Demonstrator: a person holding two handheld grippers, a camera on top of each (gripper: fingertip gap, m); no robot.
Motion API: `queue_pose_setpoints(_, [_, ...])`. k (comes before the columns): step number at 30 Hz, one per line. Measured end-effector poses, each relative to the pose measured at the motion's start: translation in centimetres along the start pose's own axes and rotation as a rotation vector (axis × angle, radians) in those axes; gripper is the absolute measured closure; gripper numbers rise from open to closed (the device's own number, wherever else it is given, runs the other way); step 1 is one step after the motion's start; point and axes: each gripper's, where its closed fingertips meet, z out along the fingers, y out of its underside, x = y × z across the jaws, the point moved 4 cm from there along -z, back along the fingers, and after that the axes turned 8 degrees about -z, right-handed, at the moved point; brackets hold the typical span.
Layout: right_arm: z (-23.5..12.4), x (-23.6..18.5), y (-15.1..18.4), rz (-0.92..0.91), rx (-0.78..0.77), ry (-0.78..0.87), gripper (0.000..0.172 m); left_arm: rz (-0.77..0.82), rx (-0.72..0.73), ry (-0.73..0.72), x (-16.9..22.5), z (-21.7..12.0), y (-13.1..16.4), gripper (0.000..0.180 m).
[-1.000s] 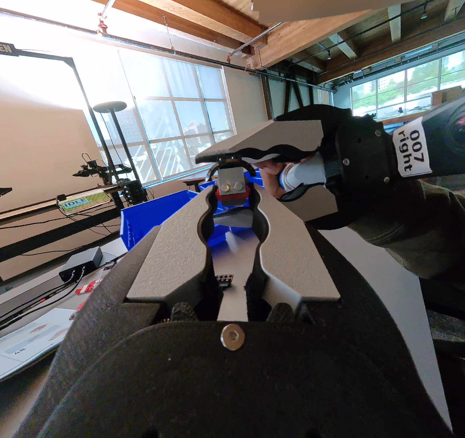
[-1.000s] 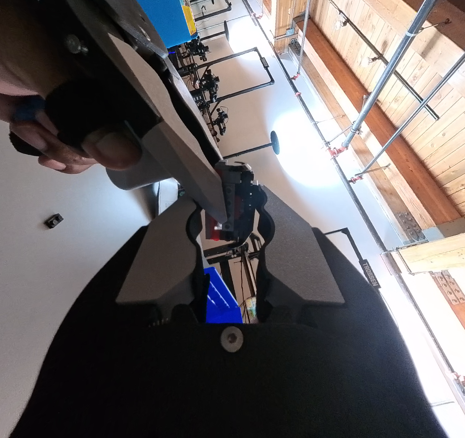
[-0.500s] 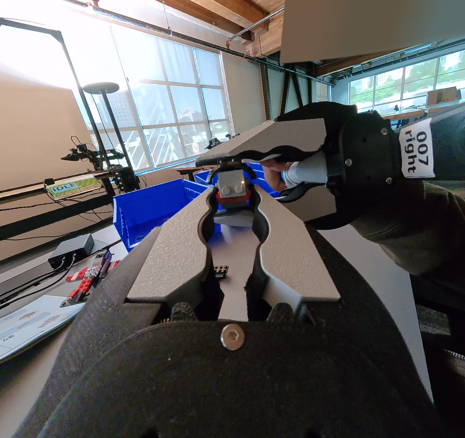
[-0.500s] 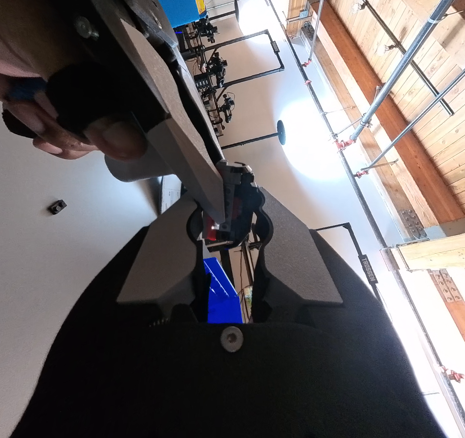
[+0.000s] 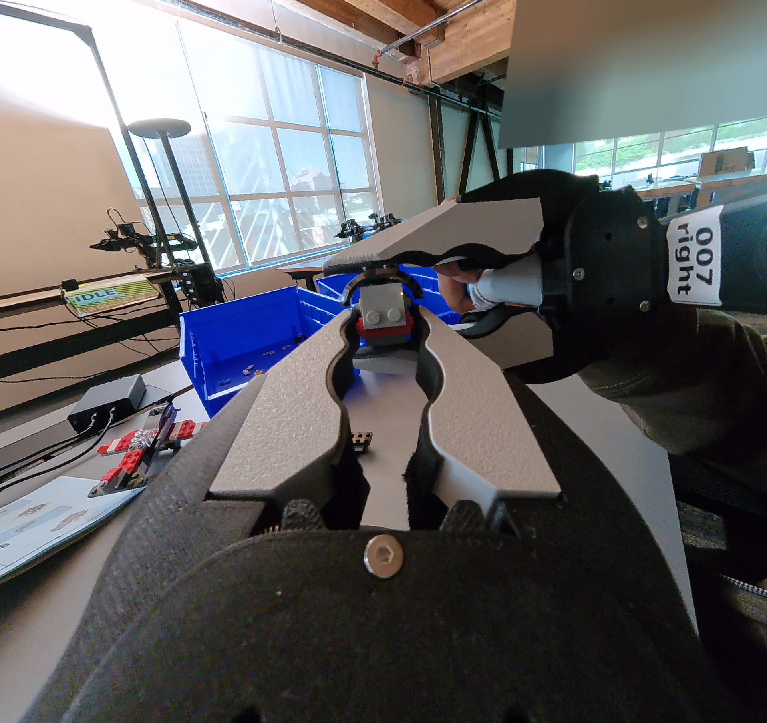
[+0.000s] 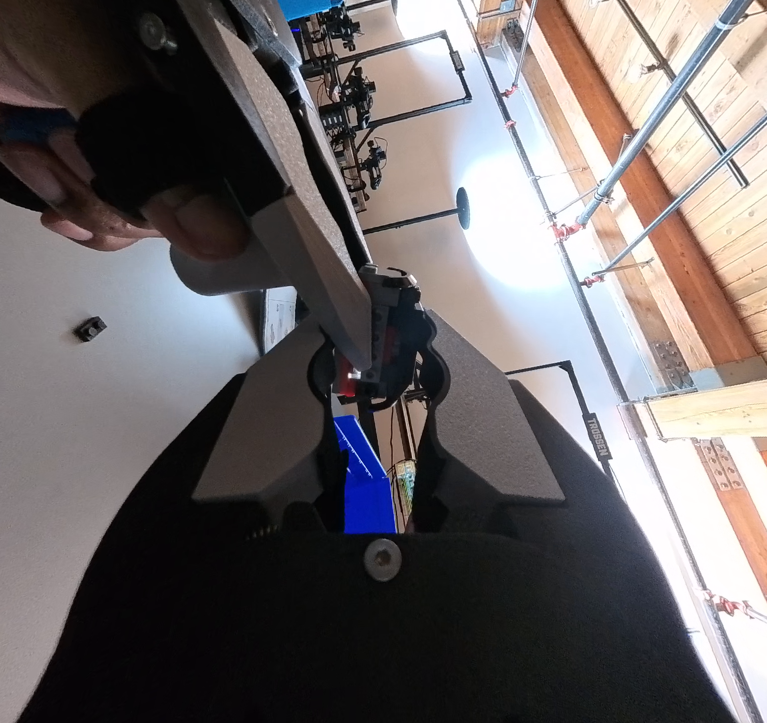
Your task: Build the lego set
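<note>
Two grippers meet on one small brick assembly (image 5: 382,317), held up in the air well above the white table (image 5: 581,412). The left gripper (image 5: 384,321) is closed part-way, its grey fingers (image 5: 315,354) pressed on either side of the assembly's red and grey lower bricks. The right gripper (image 6: 375,356) comes in from that tool's right and lies across its tips: one finger rests flat over the black arched piece (image 5: 379,283) on top, the other runs beneath the assembly. In its own view the right gripper's jaws stand moderately apart with the bricks between them; whether both pads truly press I cannot tell, since the left finger crosses in front.

The NOTE forbids naming a goal, so the handling advice is limited to what the contact itself calls for. With two tools bearing on so small a stack, the squeeze should run straight through the studs, not at a slant, or the arched piece could pop off sideways. The left grip looks the steadier anchor and is best kept quiet while the right does any pressing.

Below and behind the left gripper's tips lie a lone black brick (image 5: 361,441) on the table and a blue bin (image 5: 249,329). To its left sit a red-and-white brick plane (image 5: 141,449) and an instruction sheet (image 5: 45,516).
</note>
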Motion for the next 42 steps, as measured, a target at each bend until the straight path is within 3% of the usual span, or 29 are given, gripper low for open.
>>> queue_pose_setpoints(10, [0.0,0.4,0.0,-0.029,-0.036,0.087,0.131,0.042,0.020,-0.031,0.0,0.0,-0.3,0.156])
queue_pose_setpoints(14, [-0.2,1.0,0.5,0.015,-0.055,0.095,0.116,-0.006,0.042,-0.025,-0.4,-0.3,-0.6,0.156])
queue_pose_setpoints(23, [0.0,0.5,0.5,-0.021,-0.061,0.070,0.132,-0.019,0.045,-0.017,-0.4,-0.4,-0.6,0.156])
queue_pose_setpoints(42, [-0.4,0.3,0.6,-0.010,-0.057,0.001,0.136,-0.050,0.034,0.007,-0.3,-0.1,-0.2,0.156])
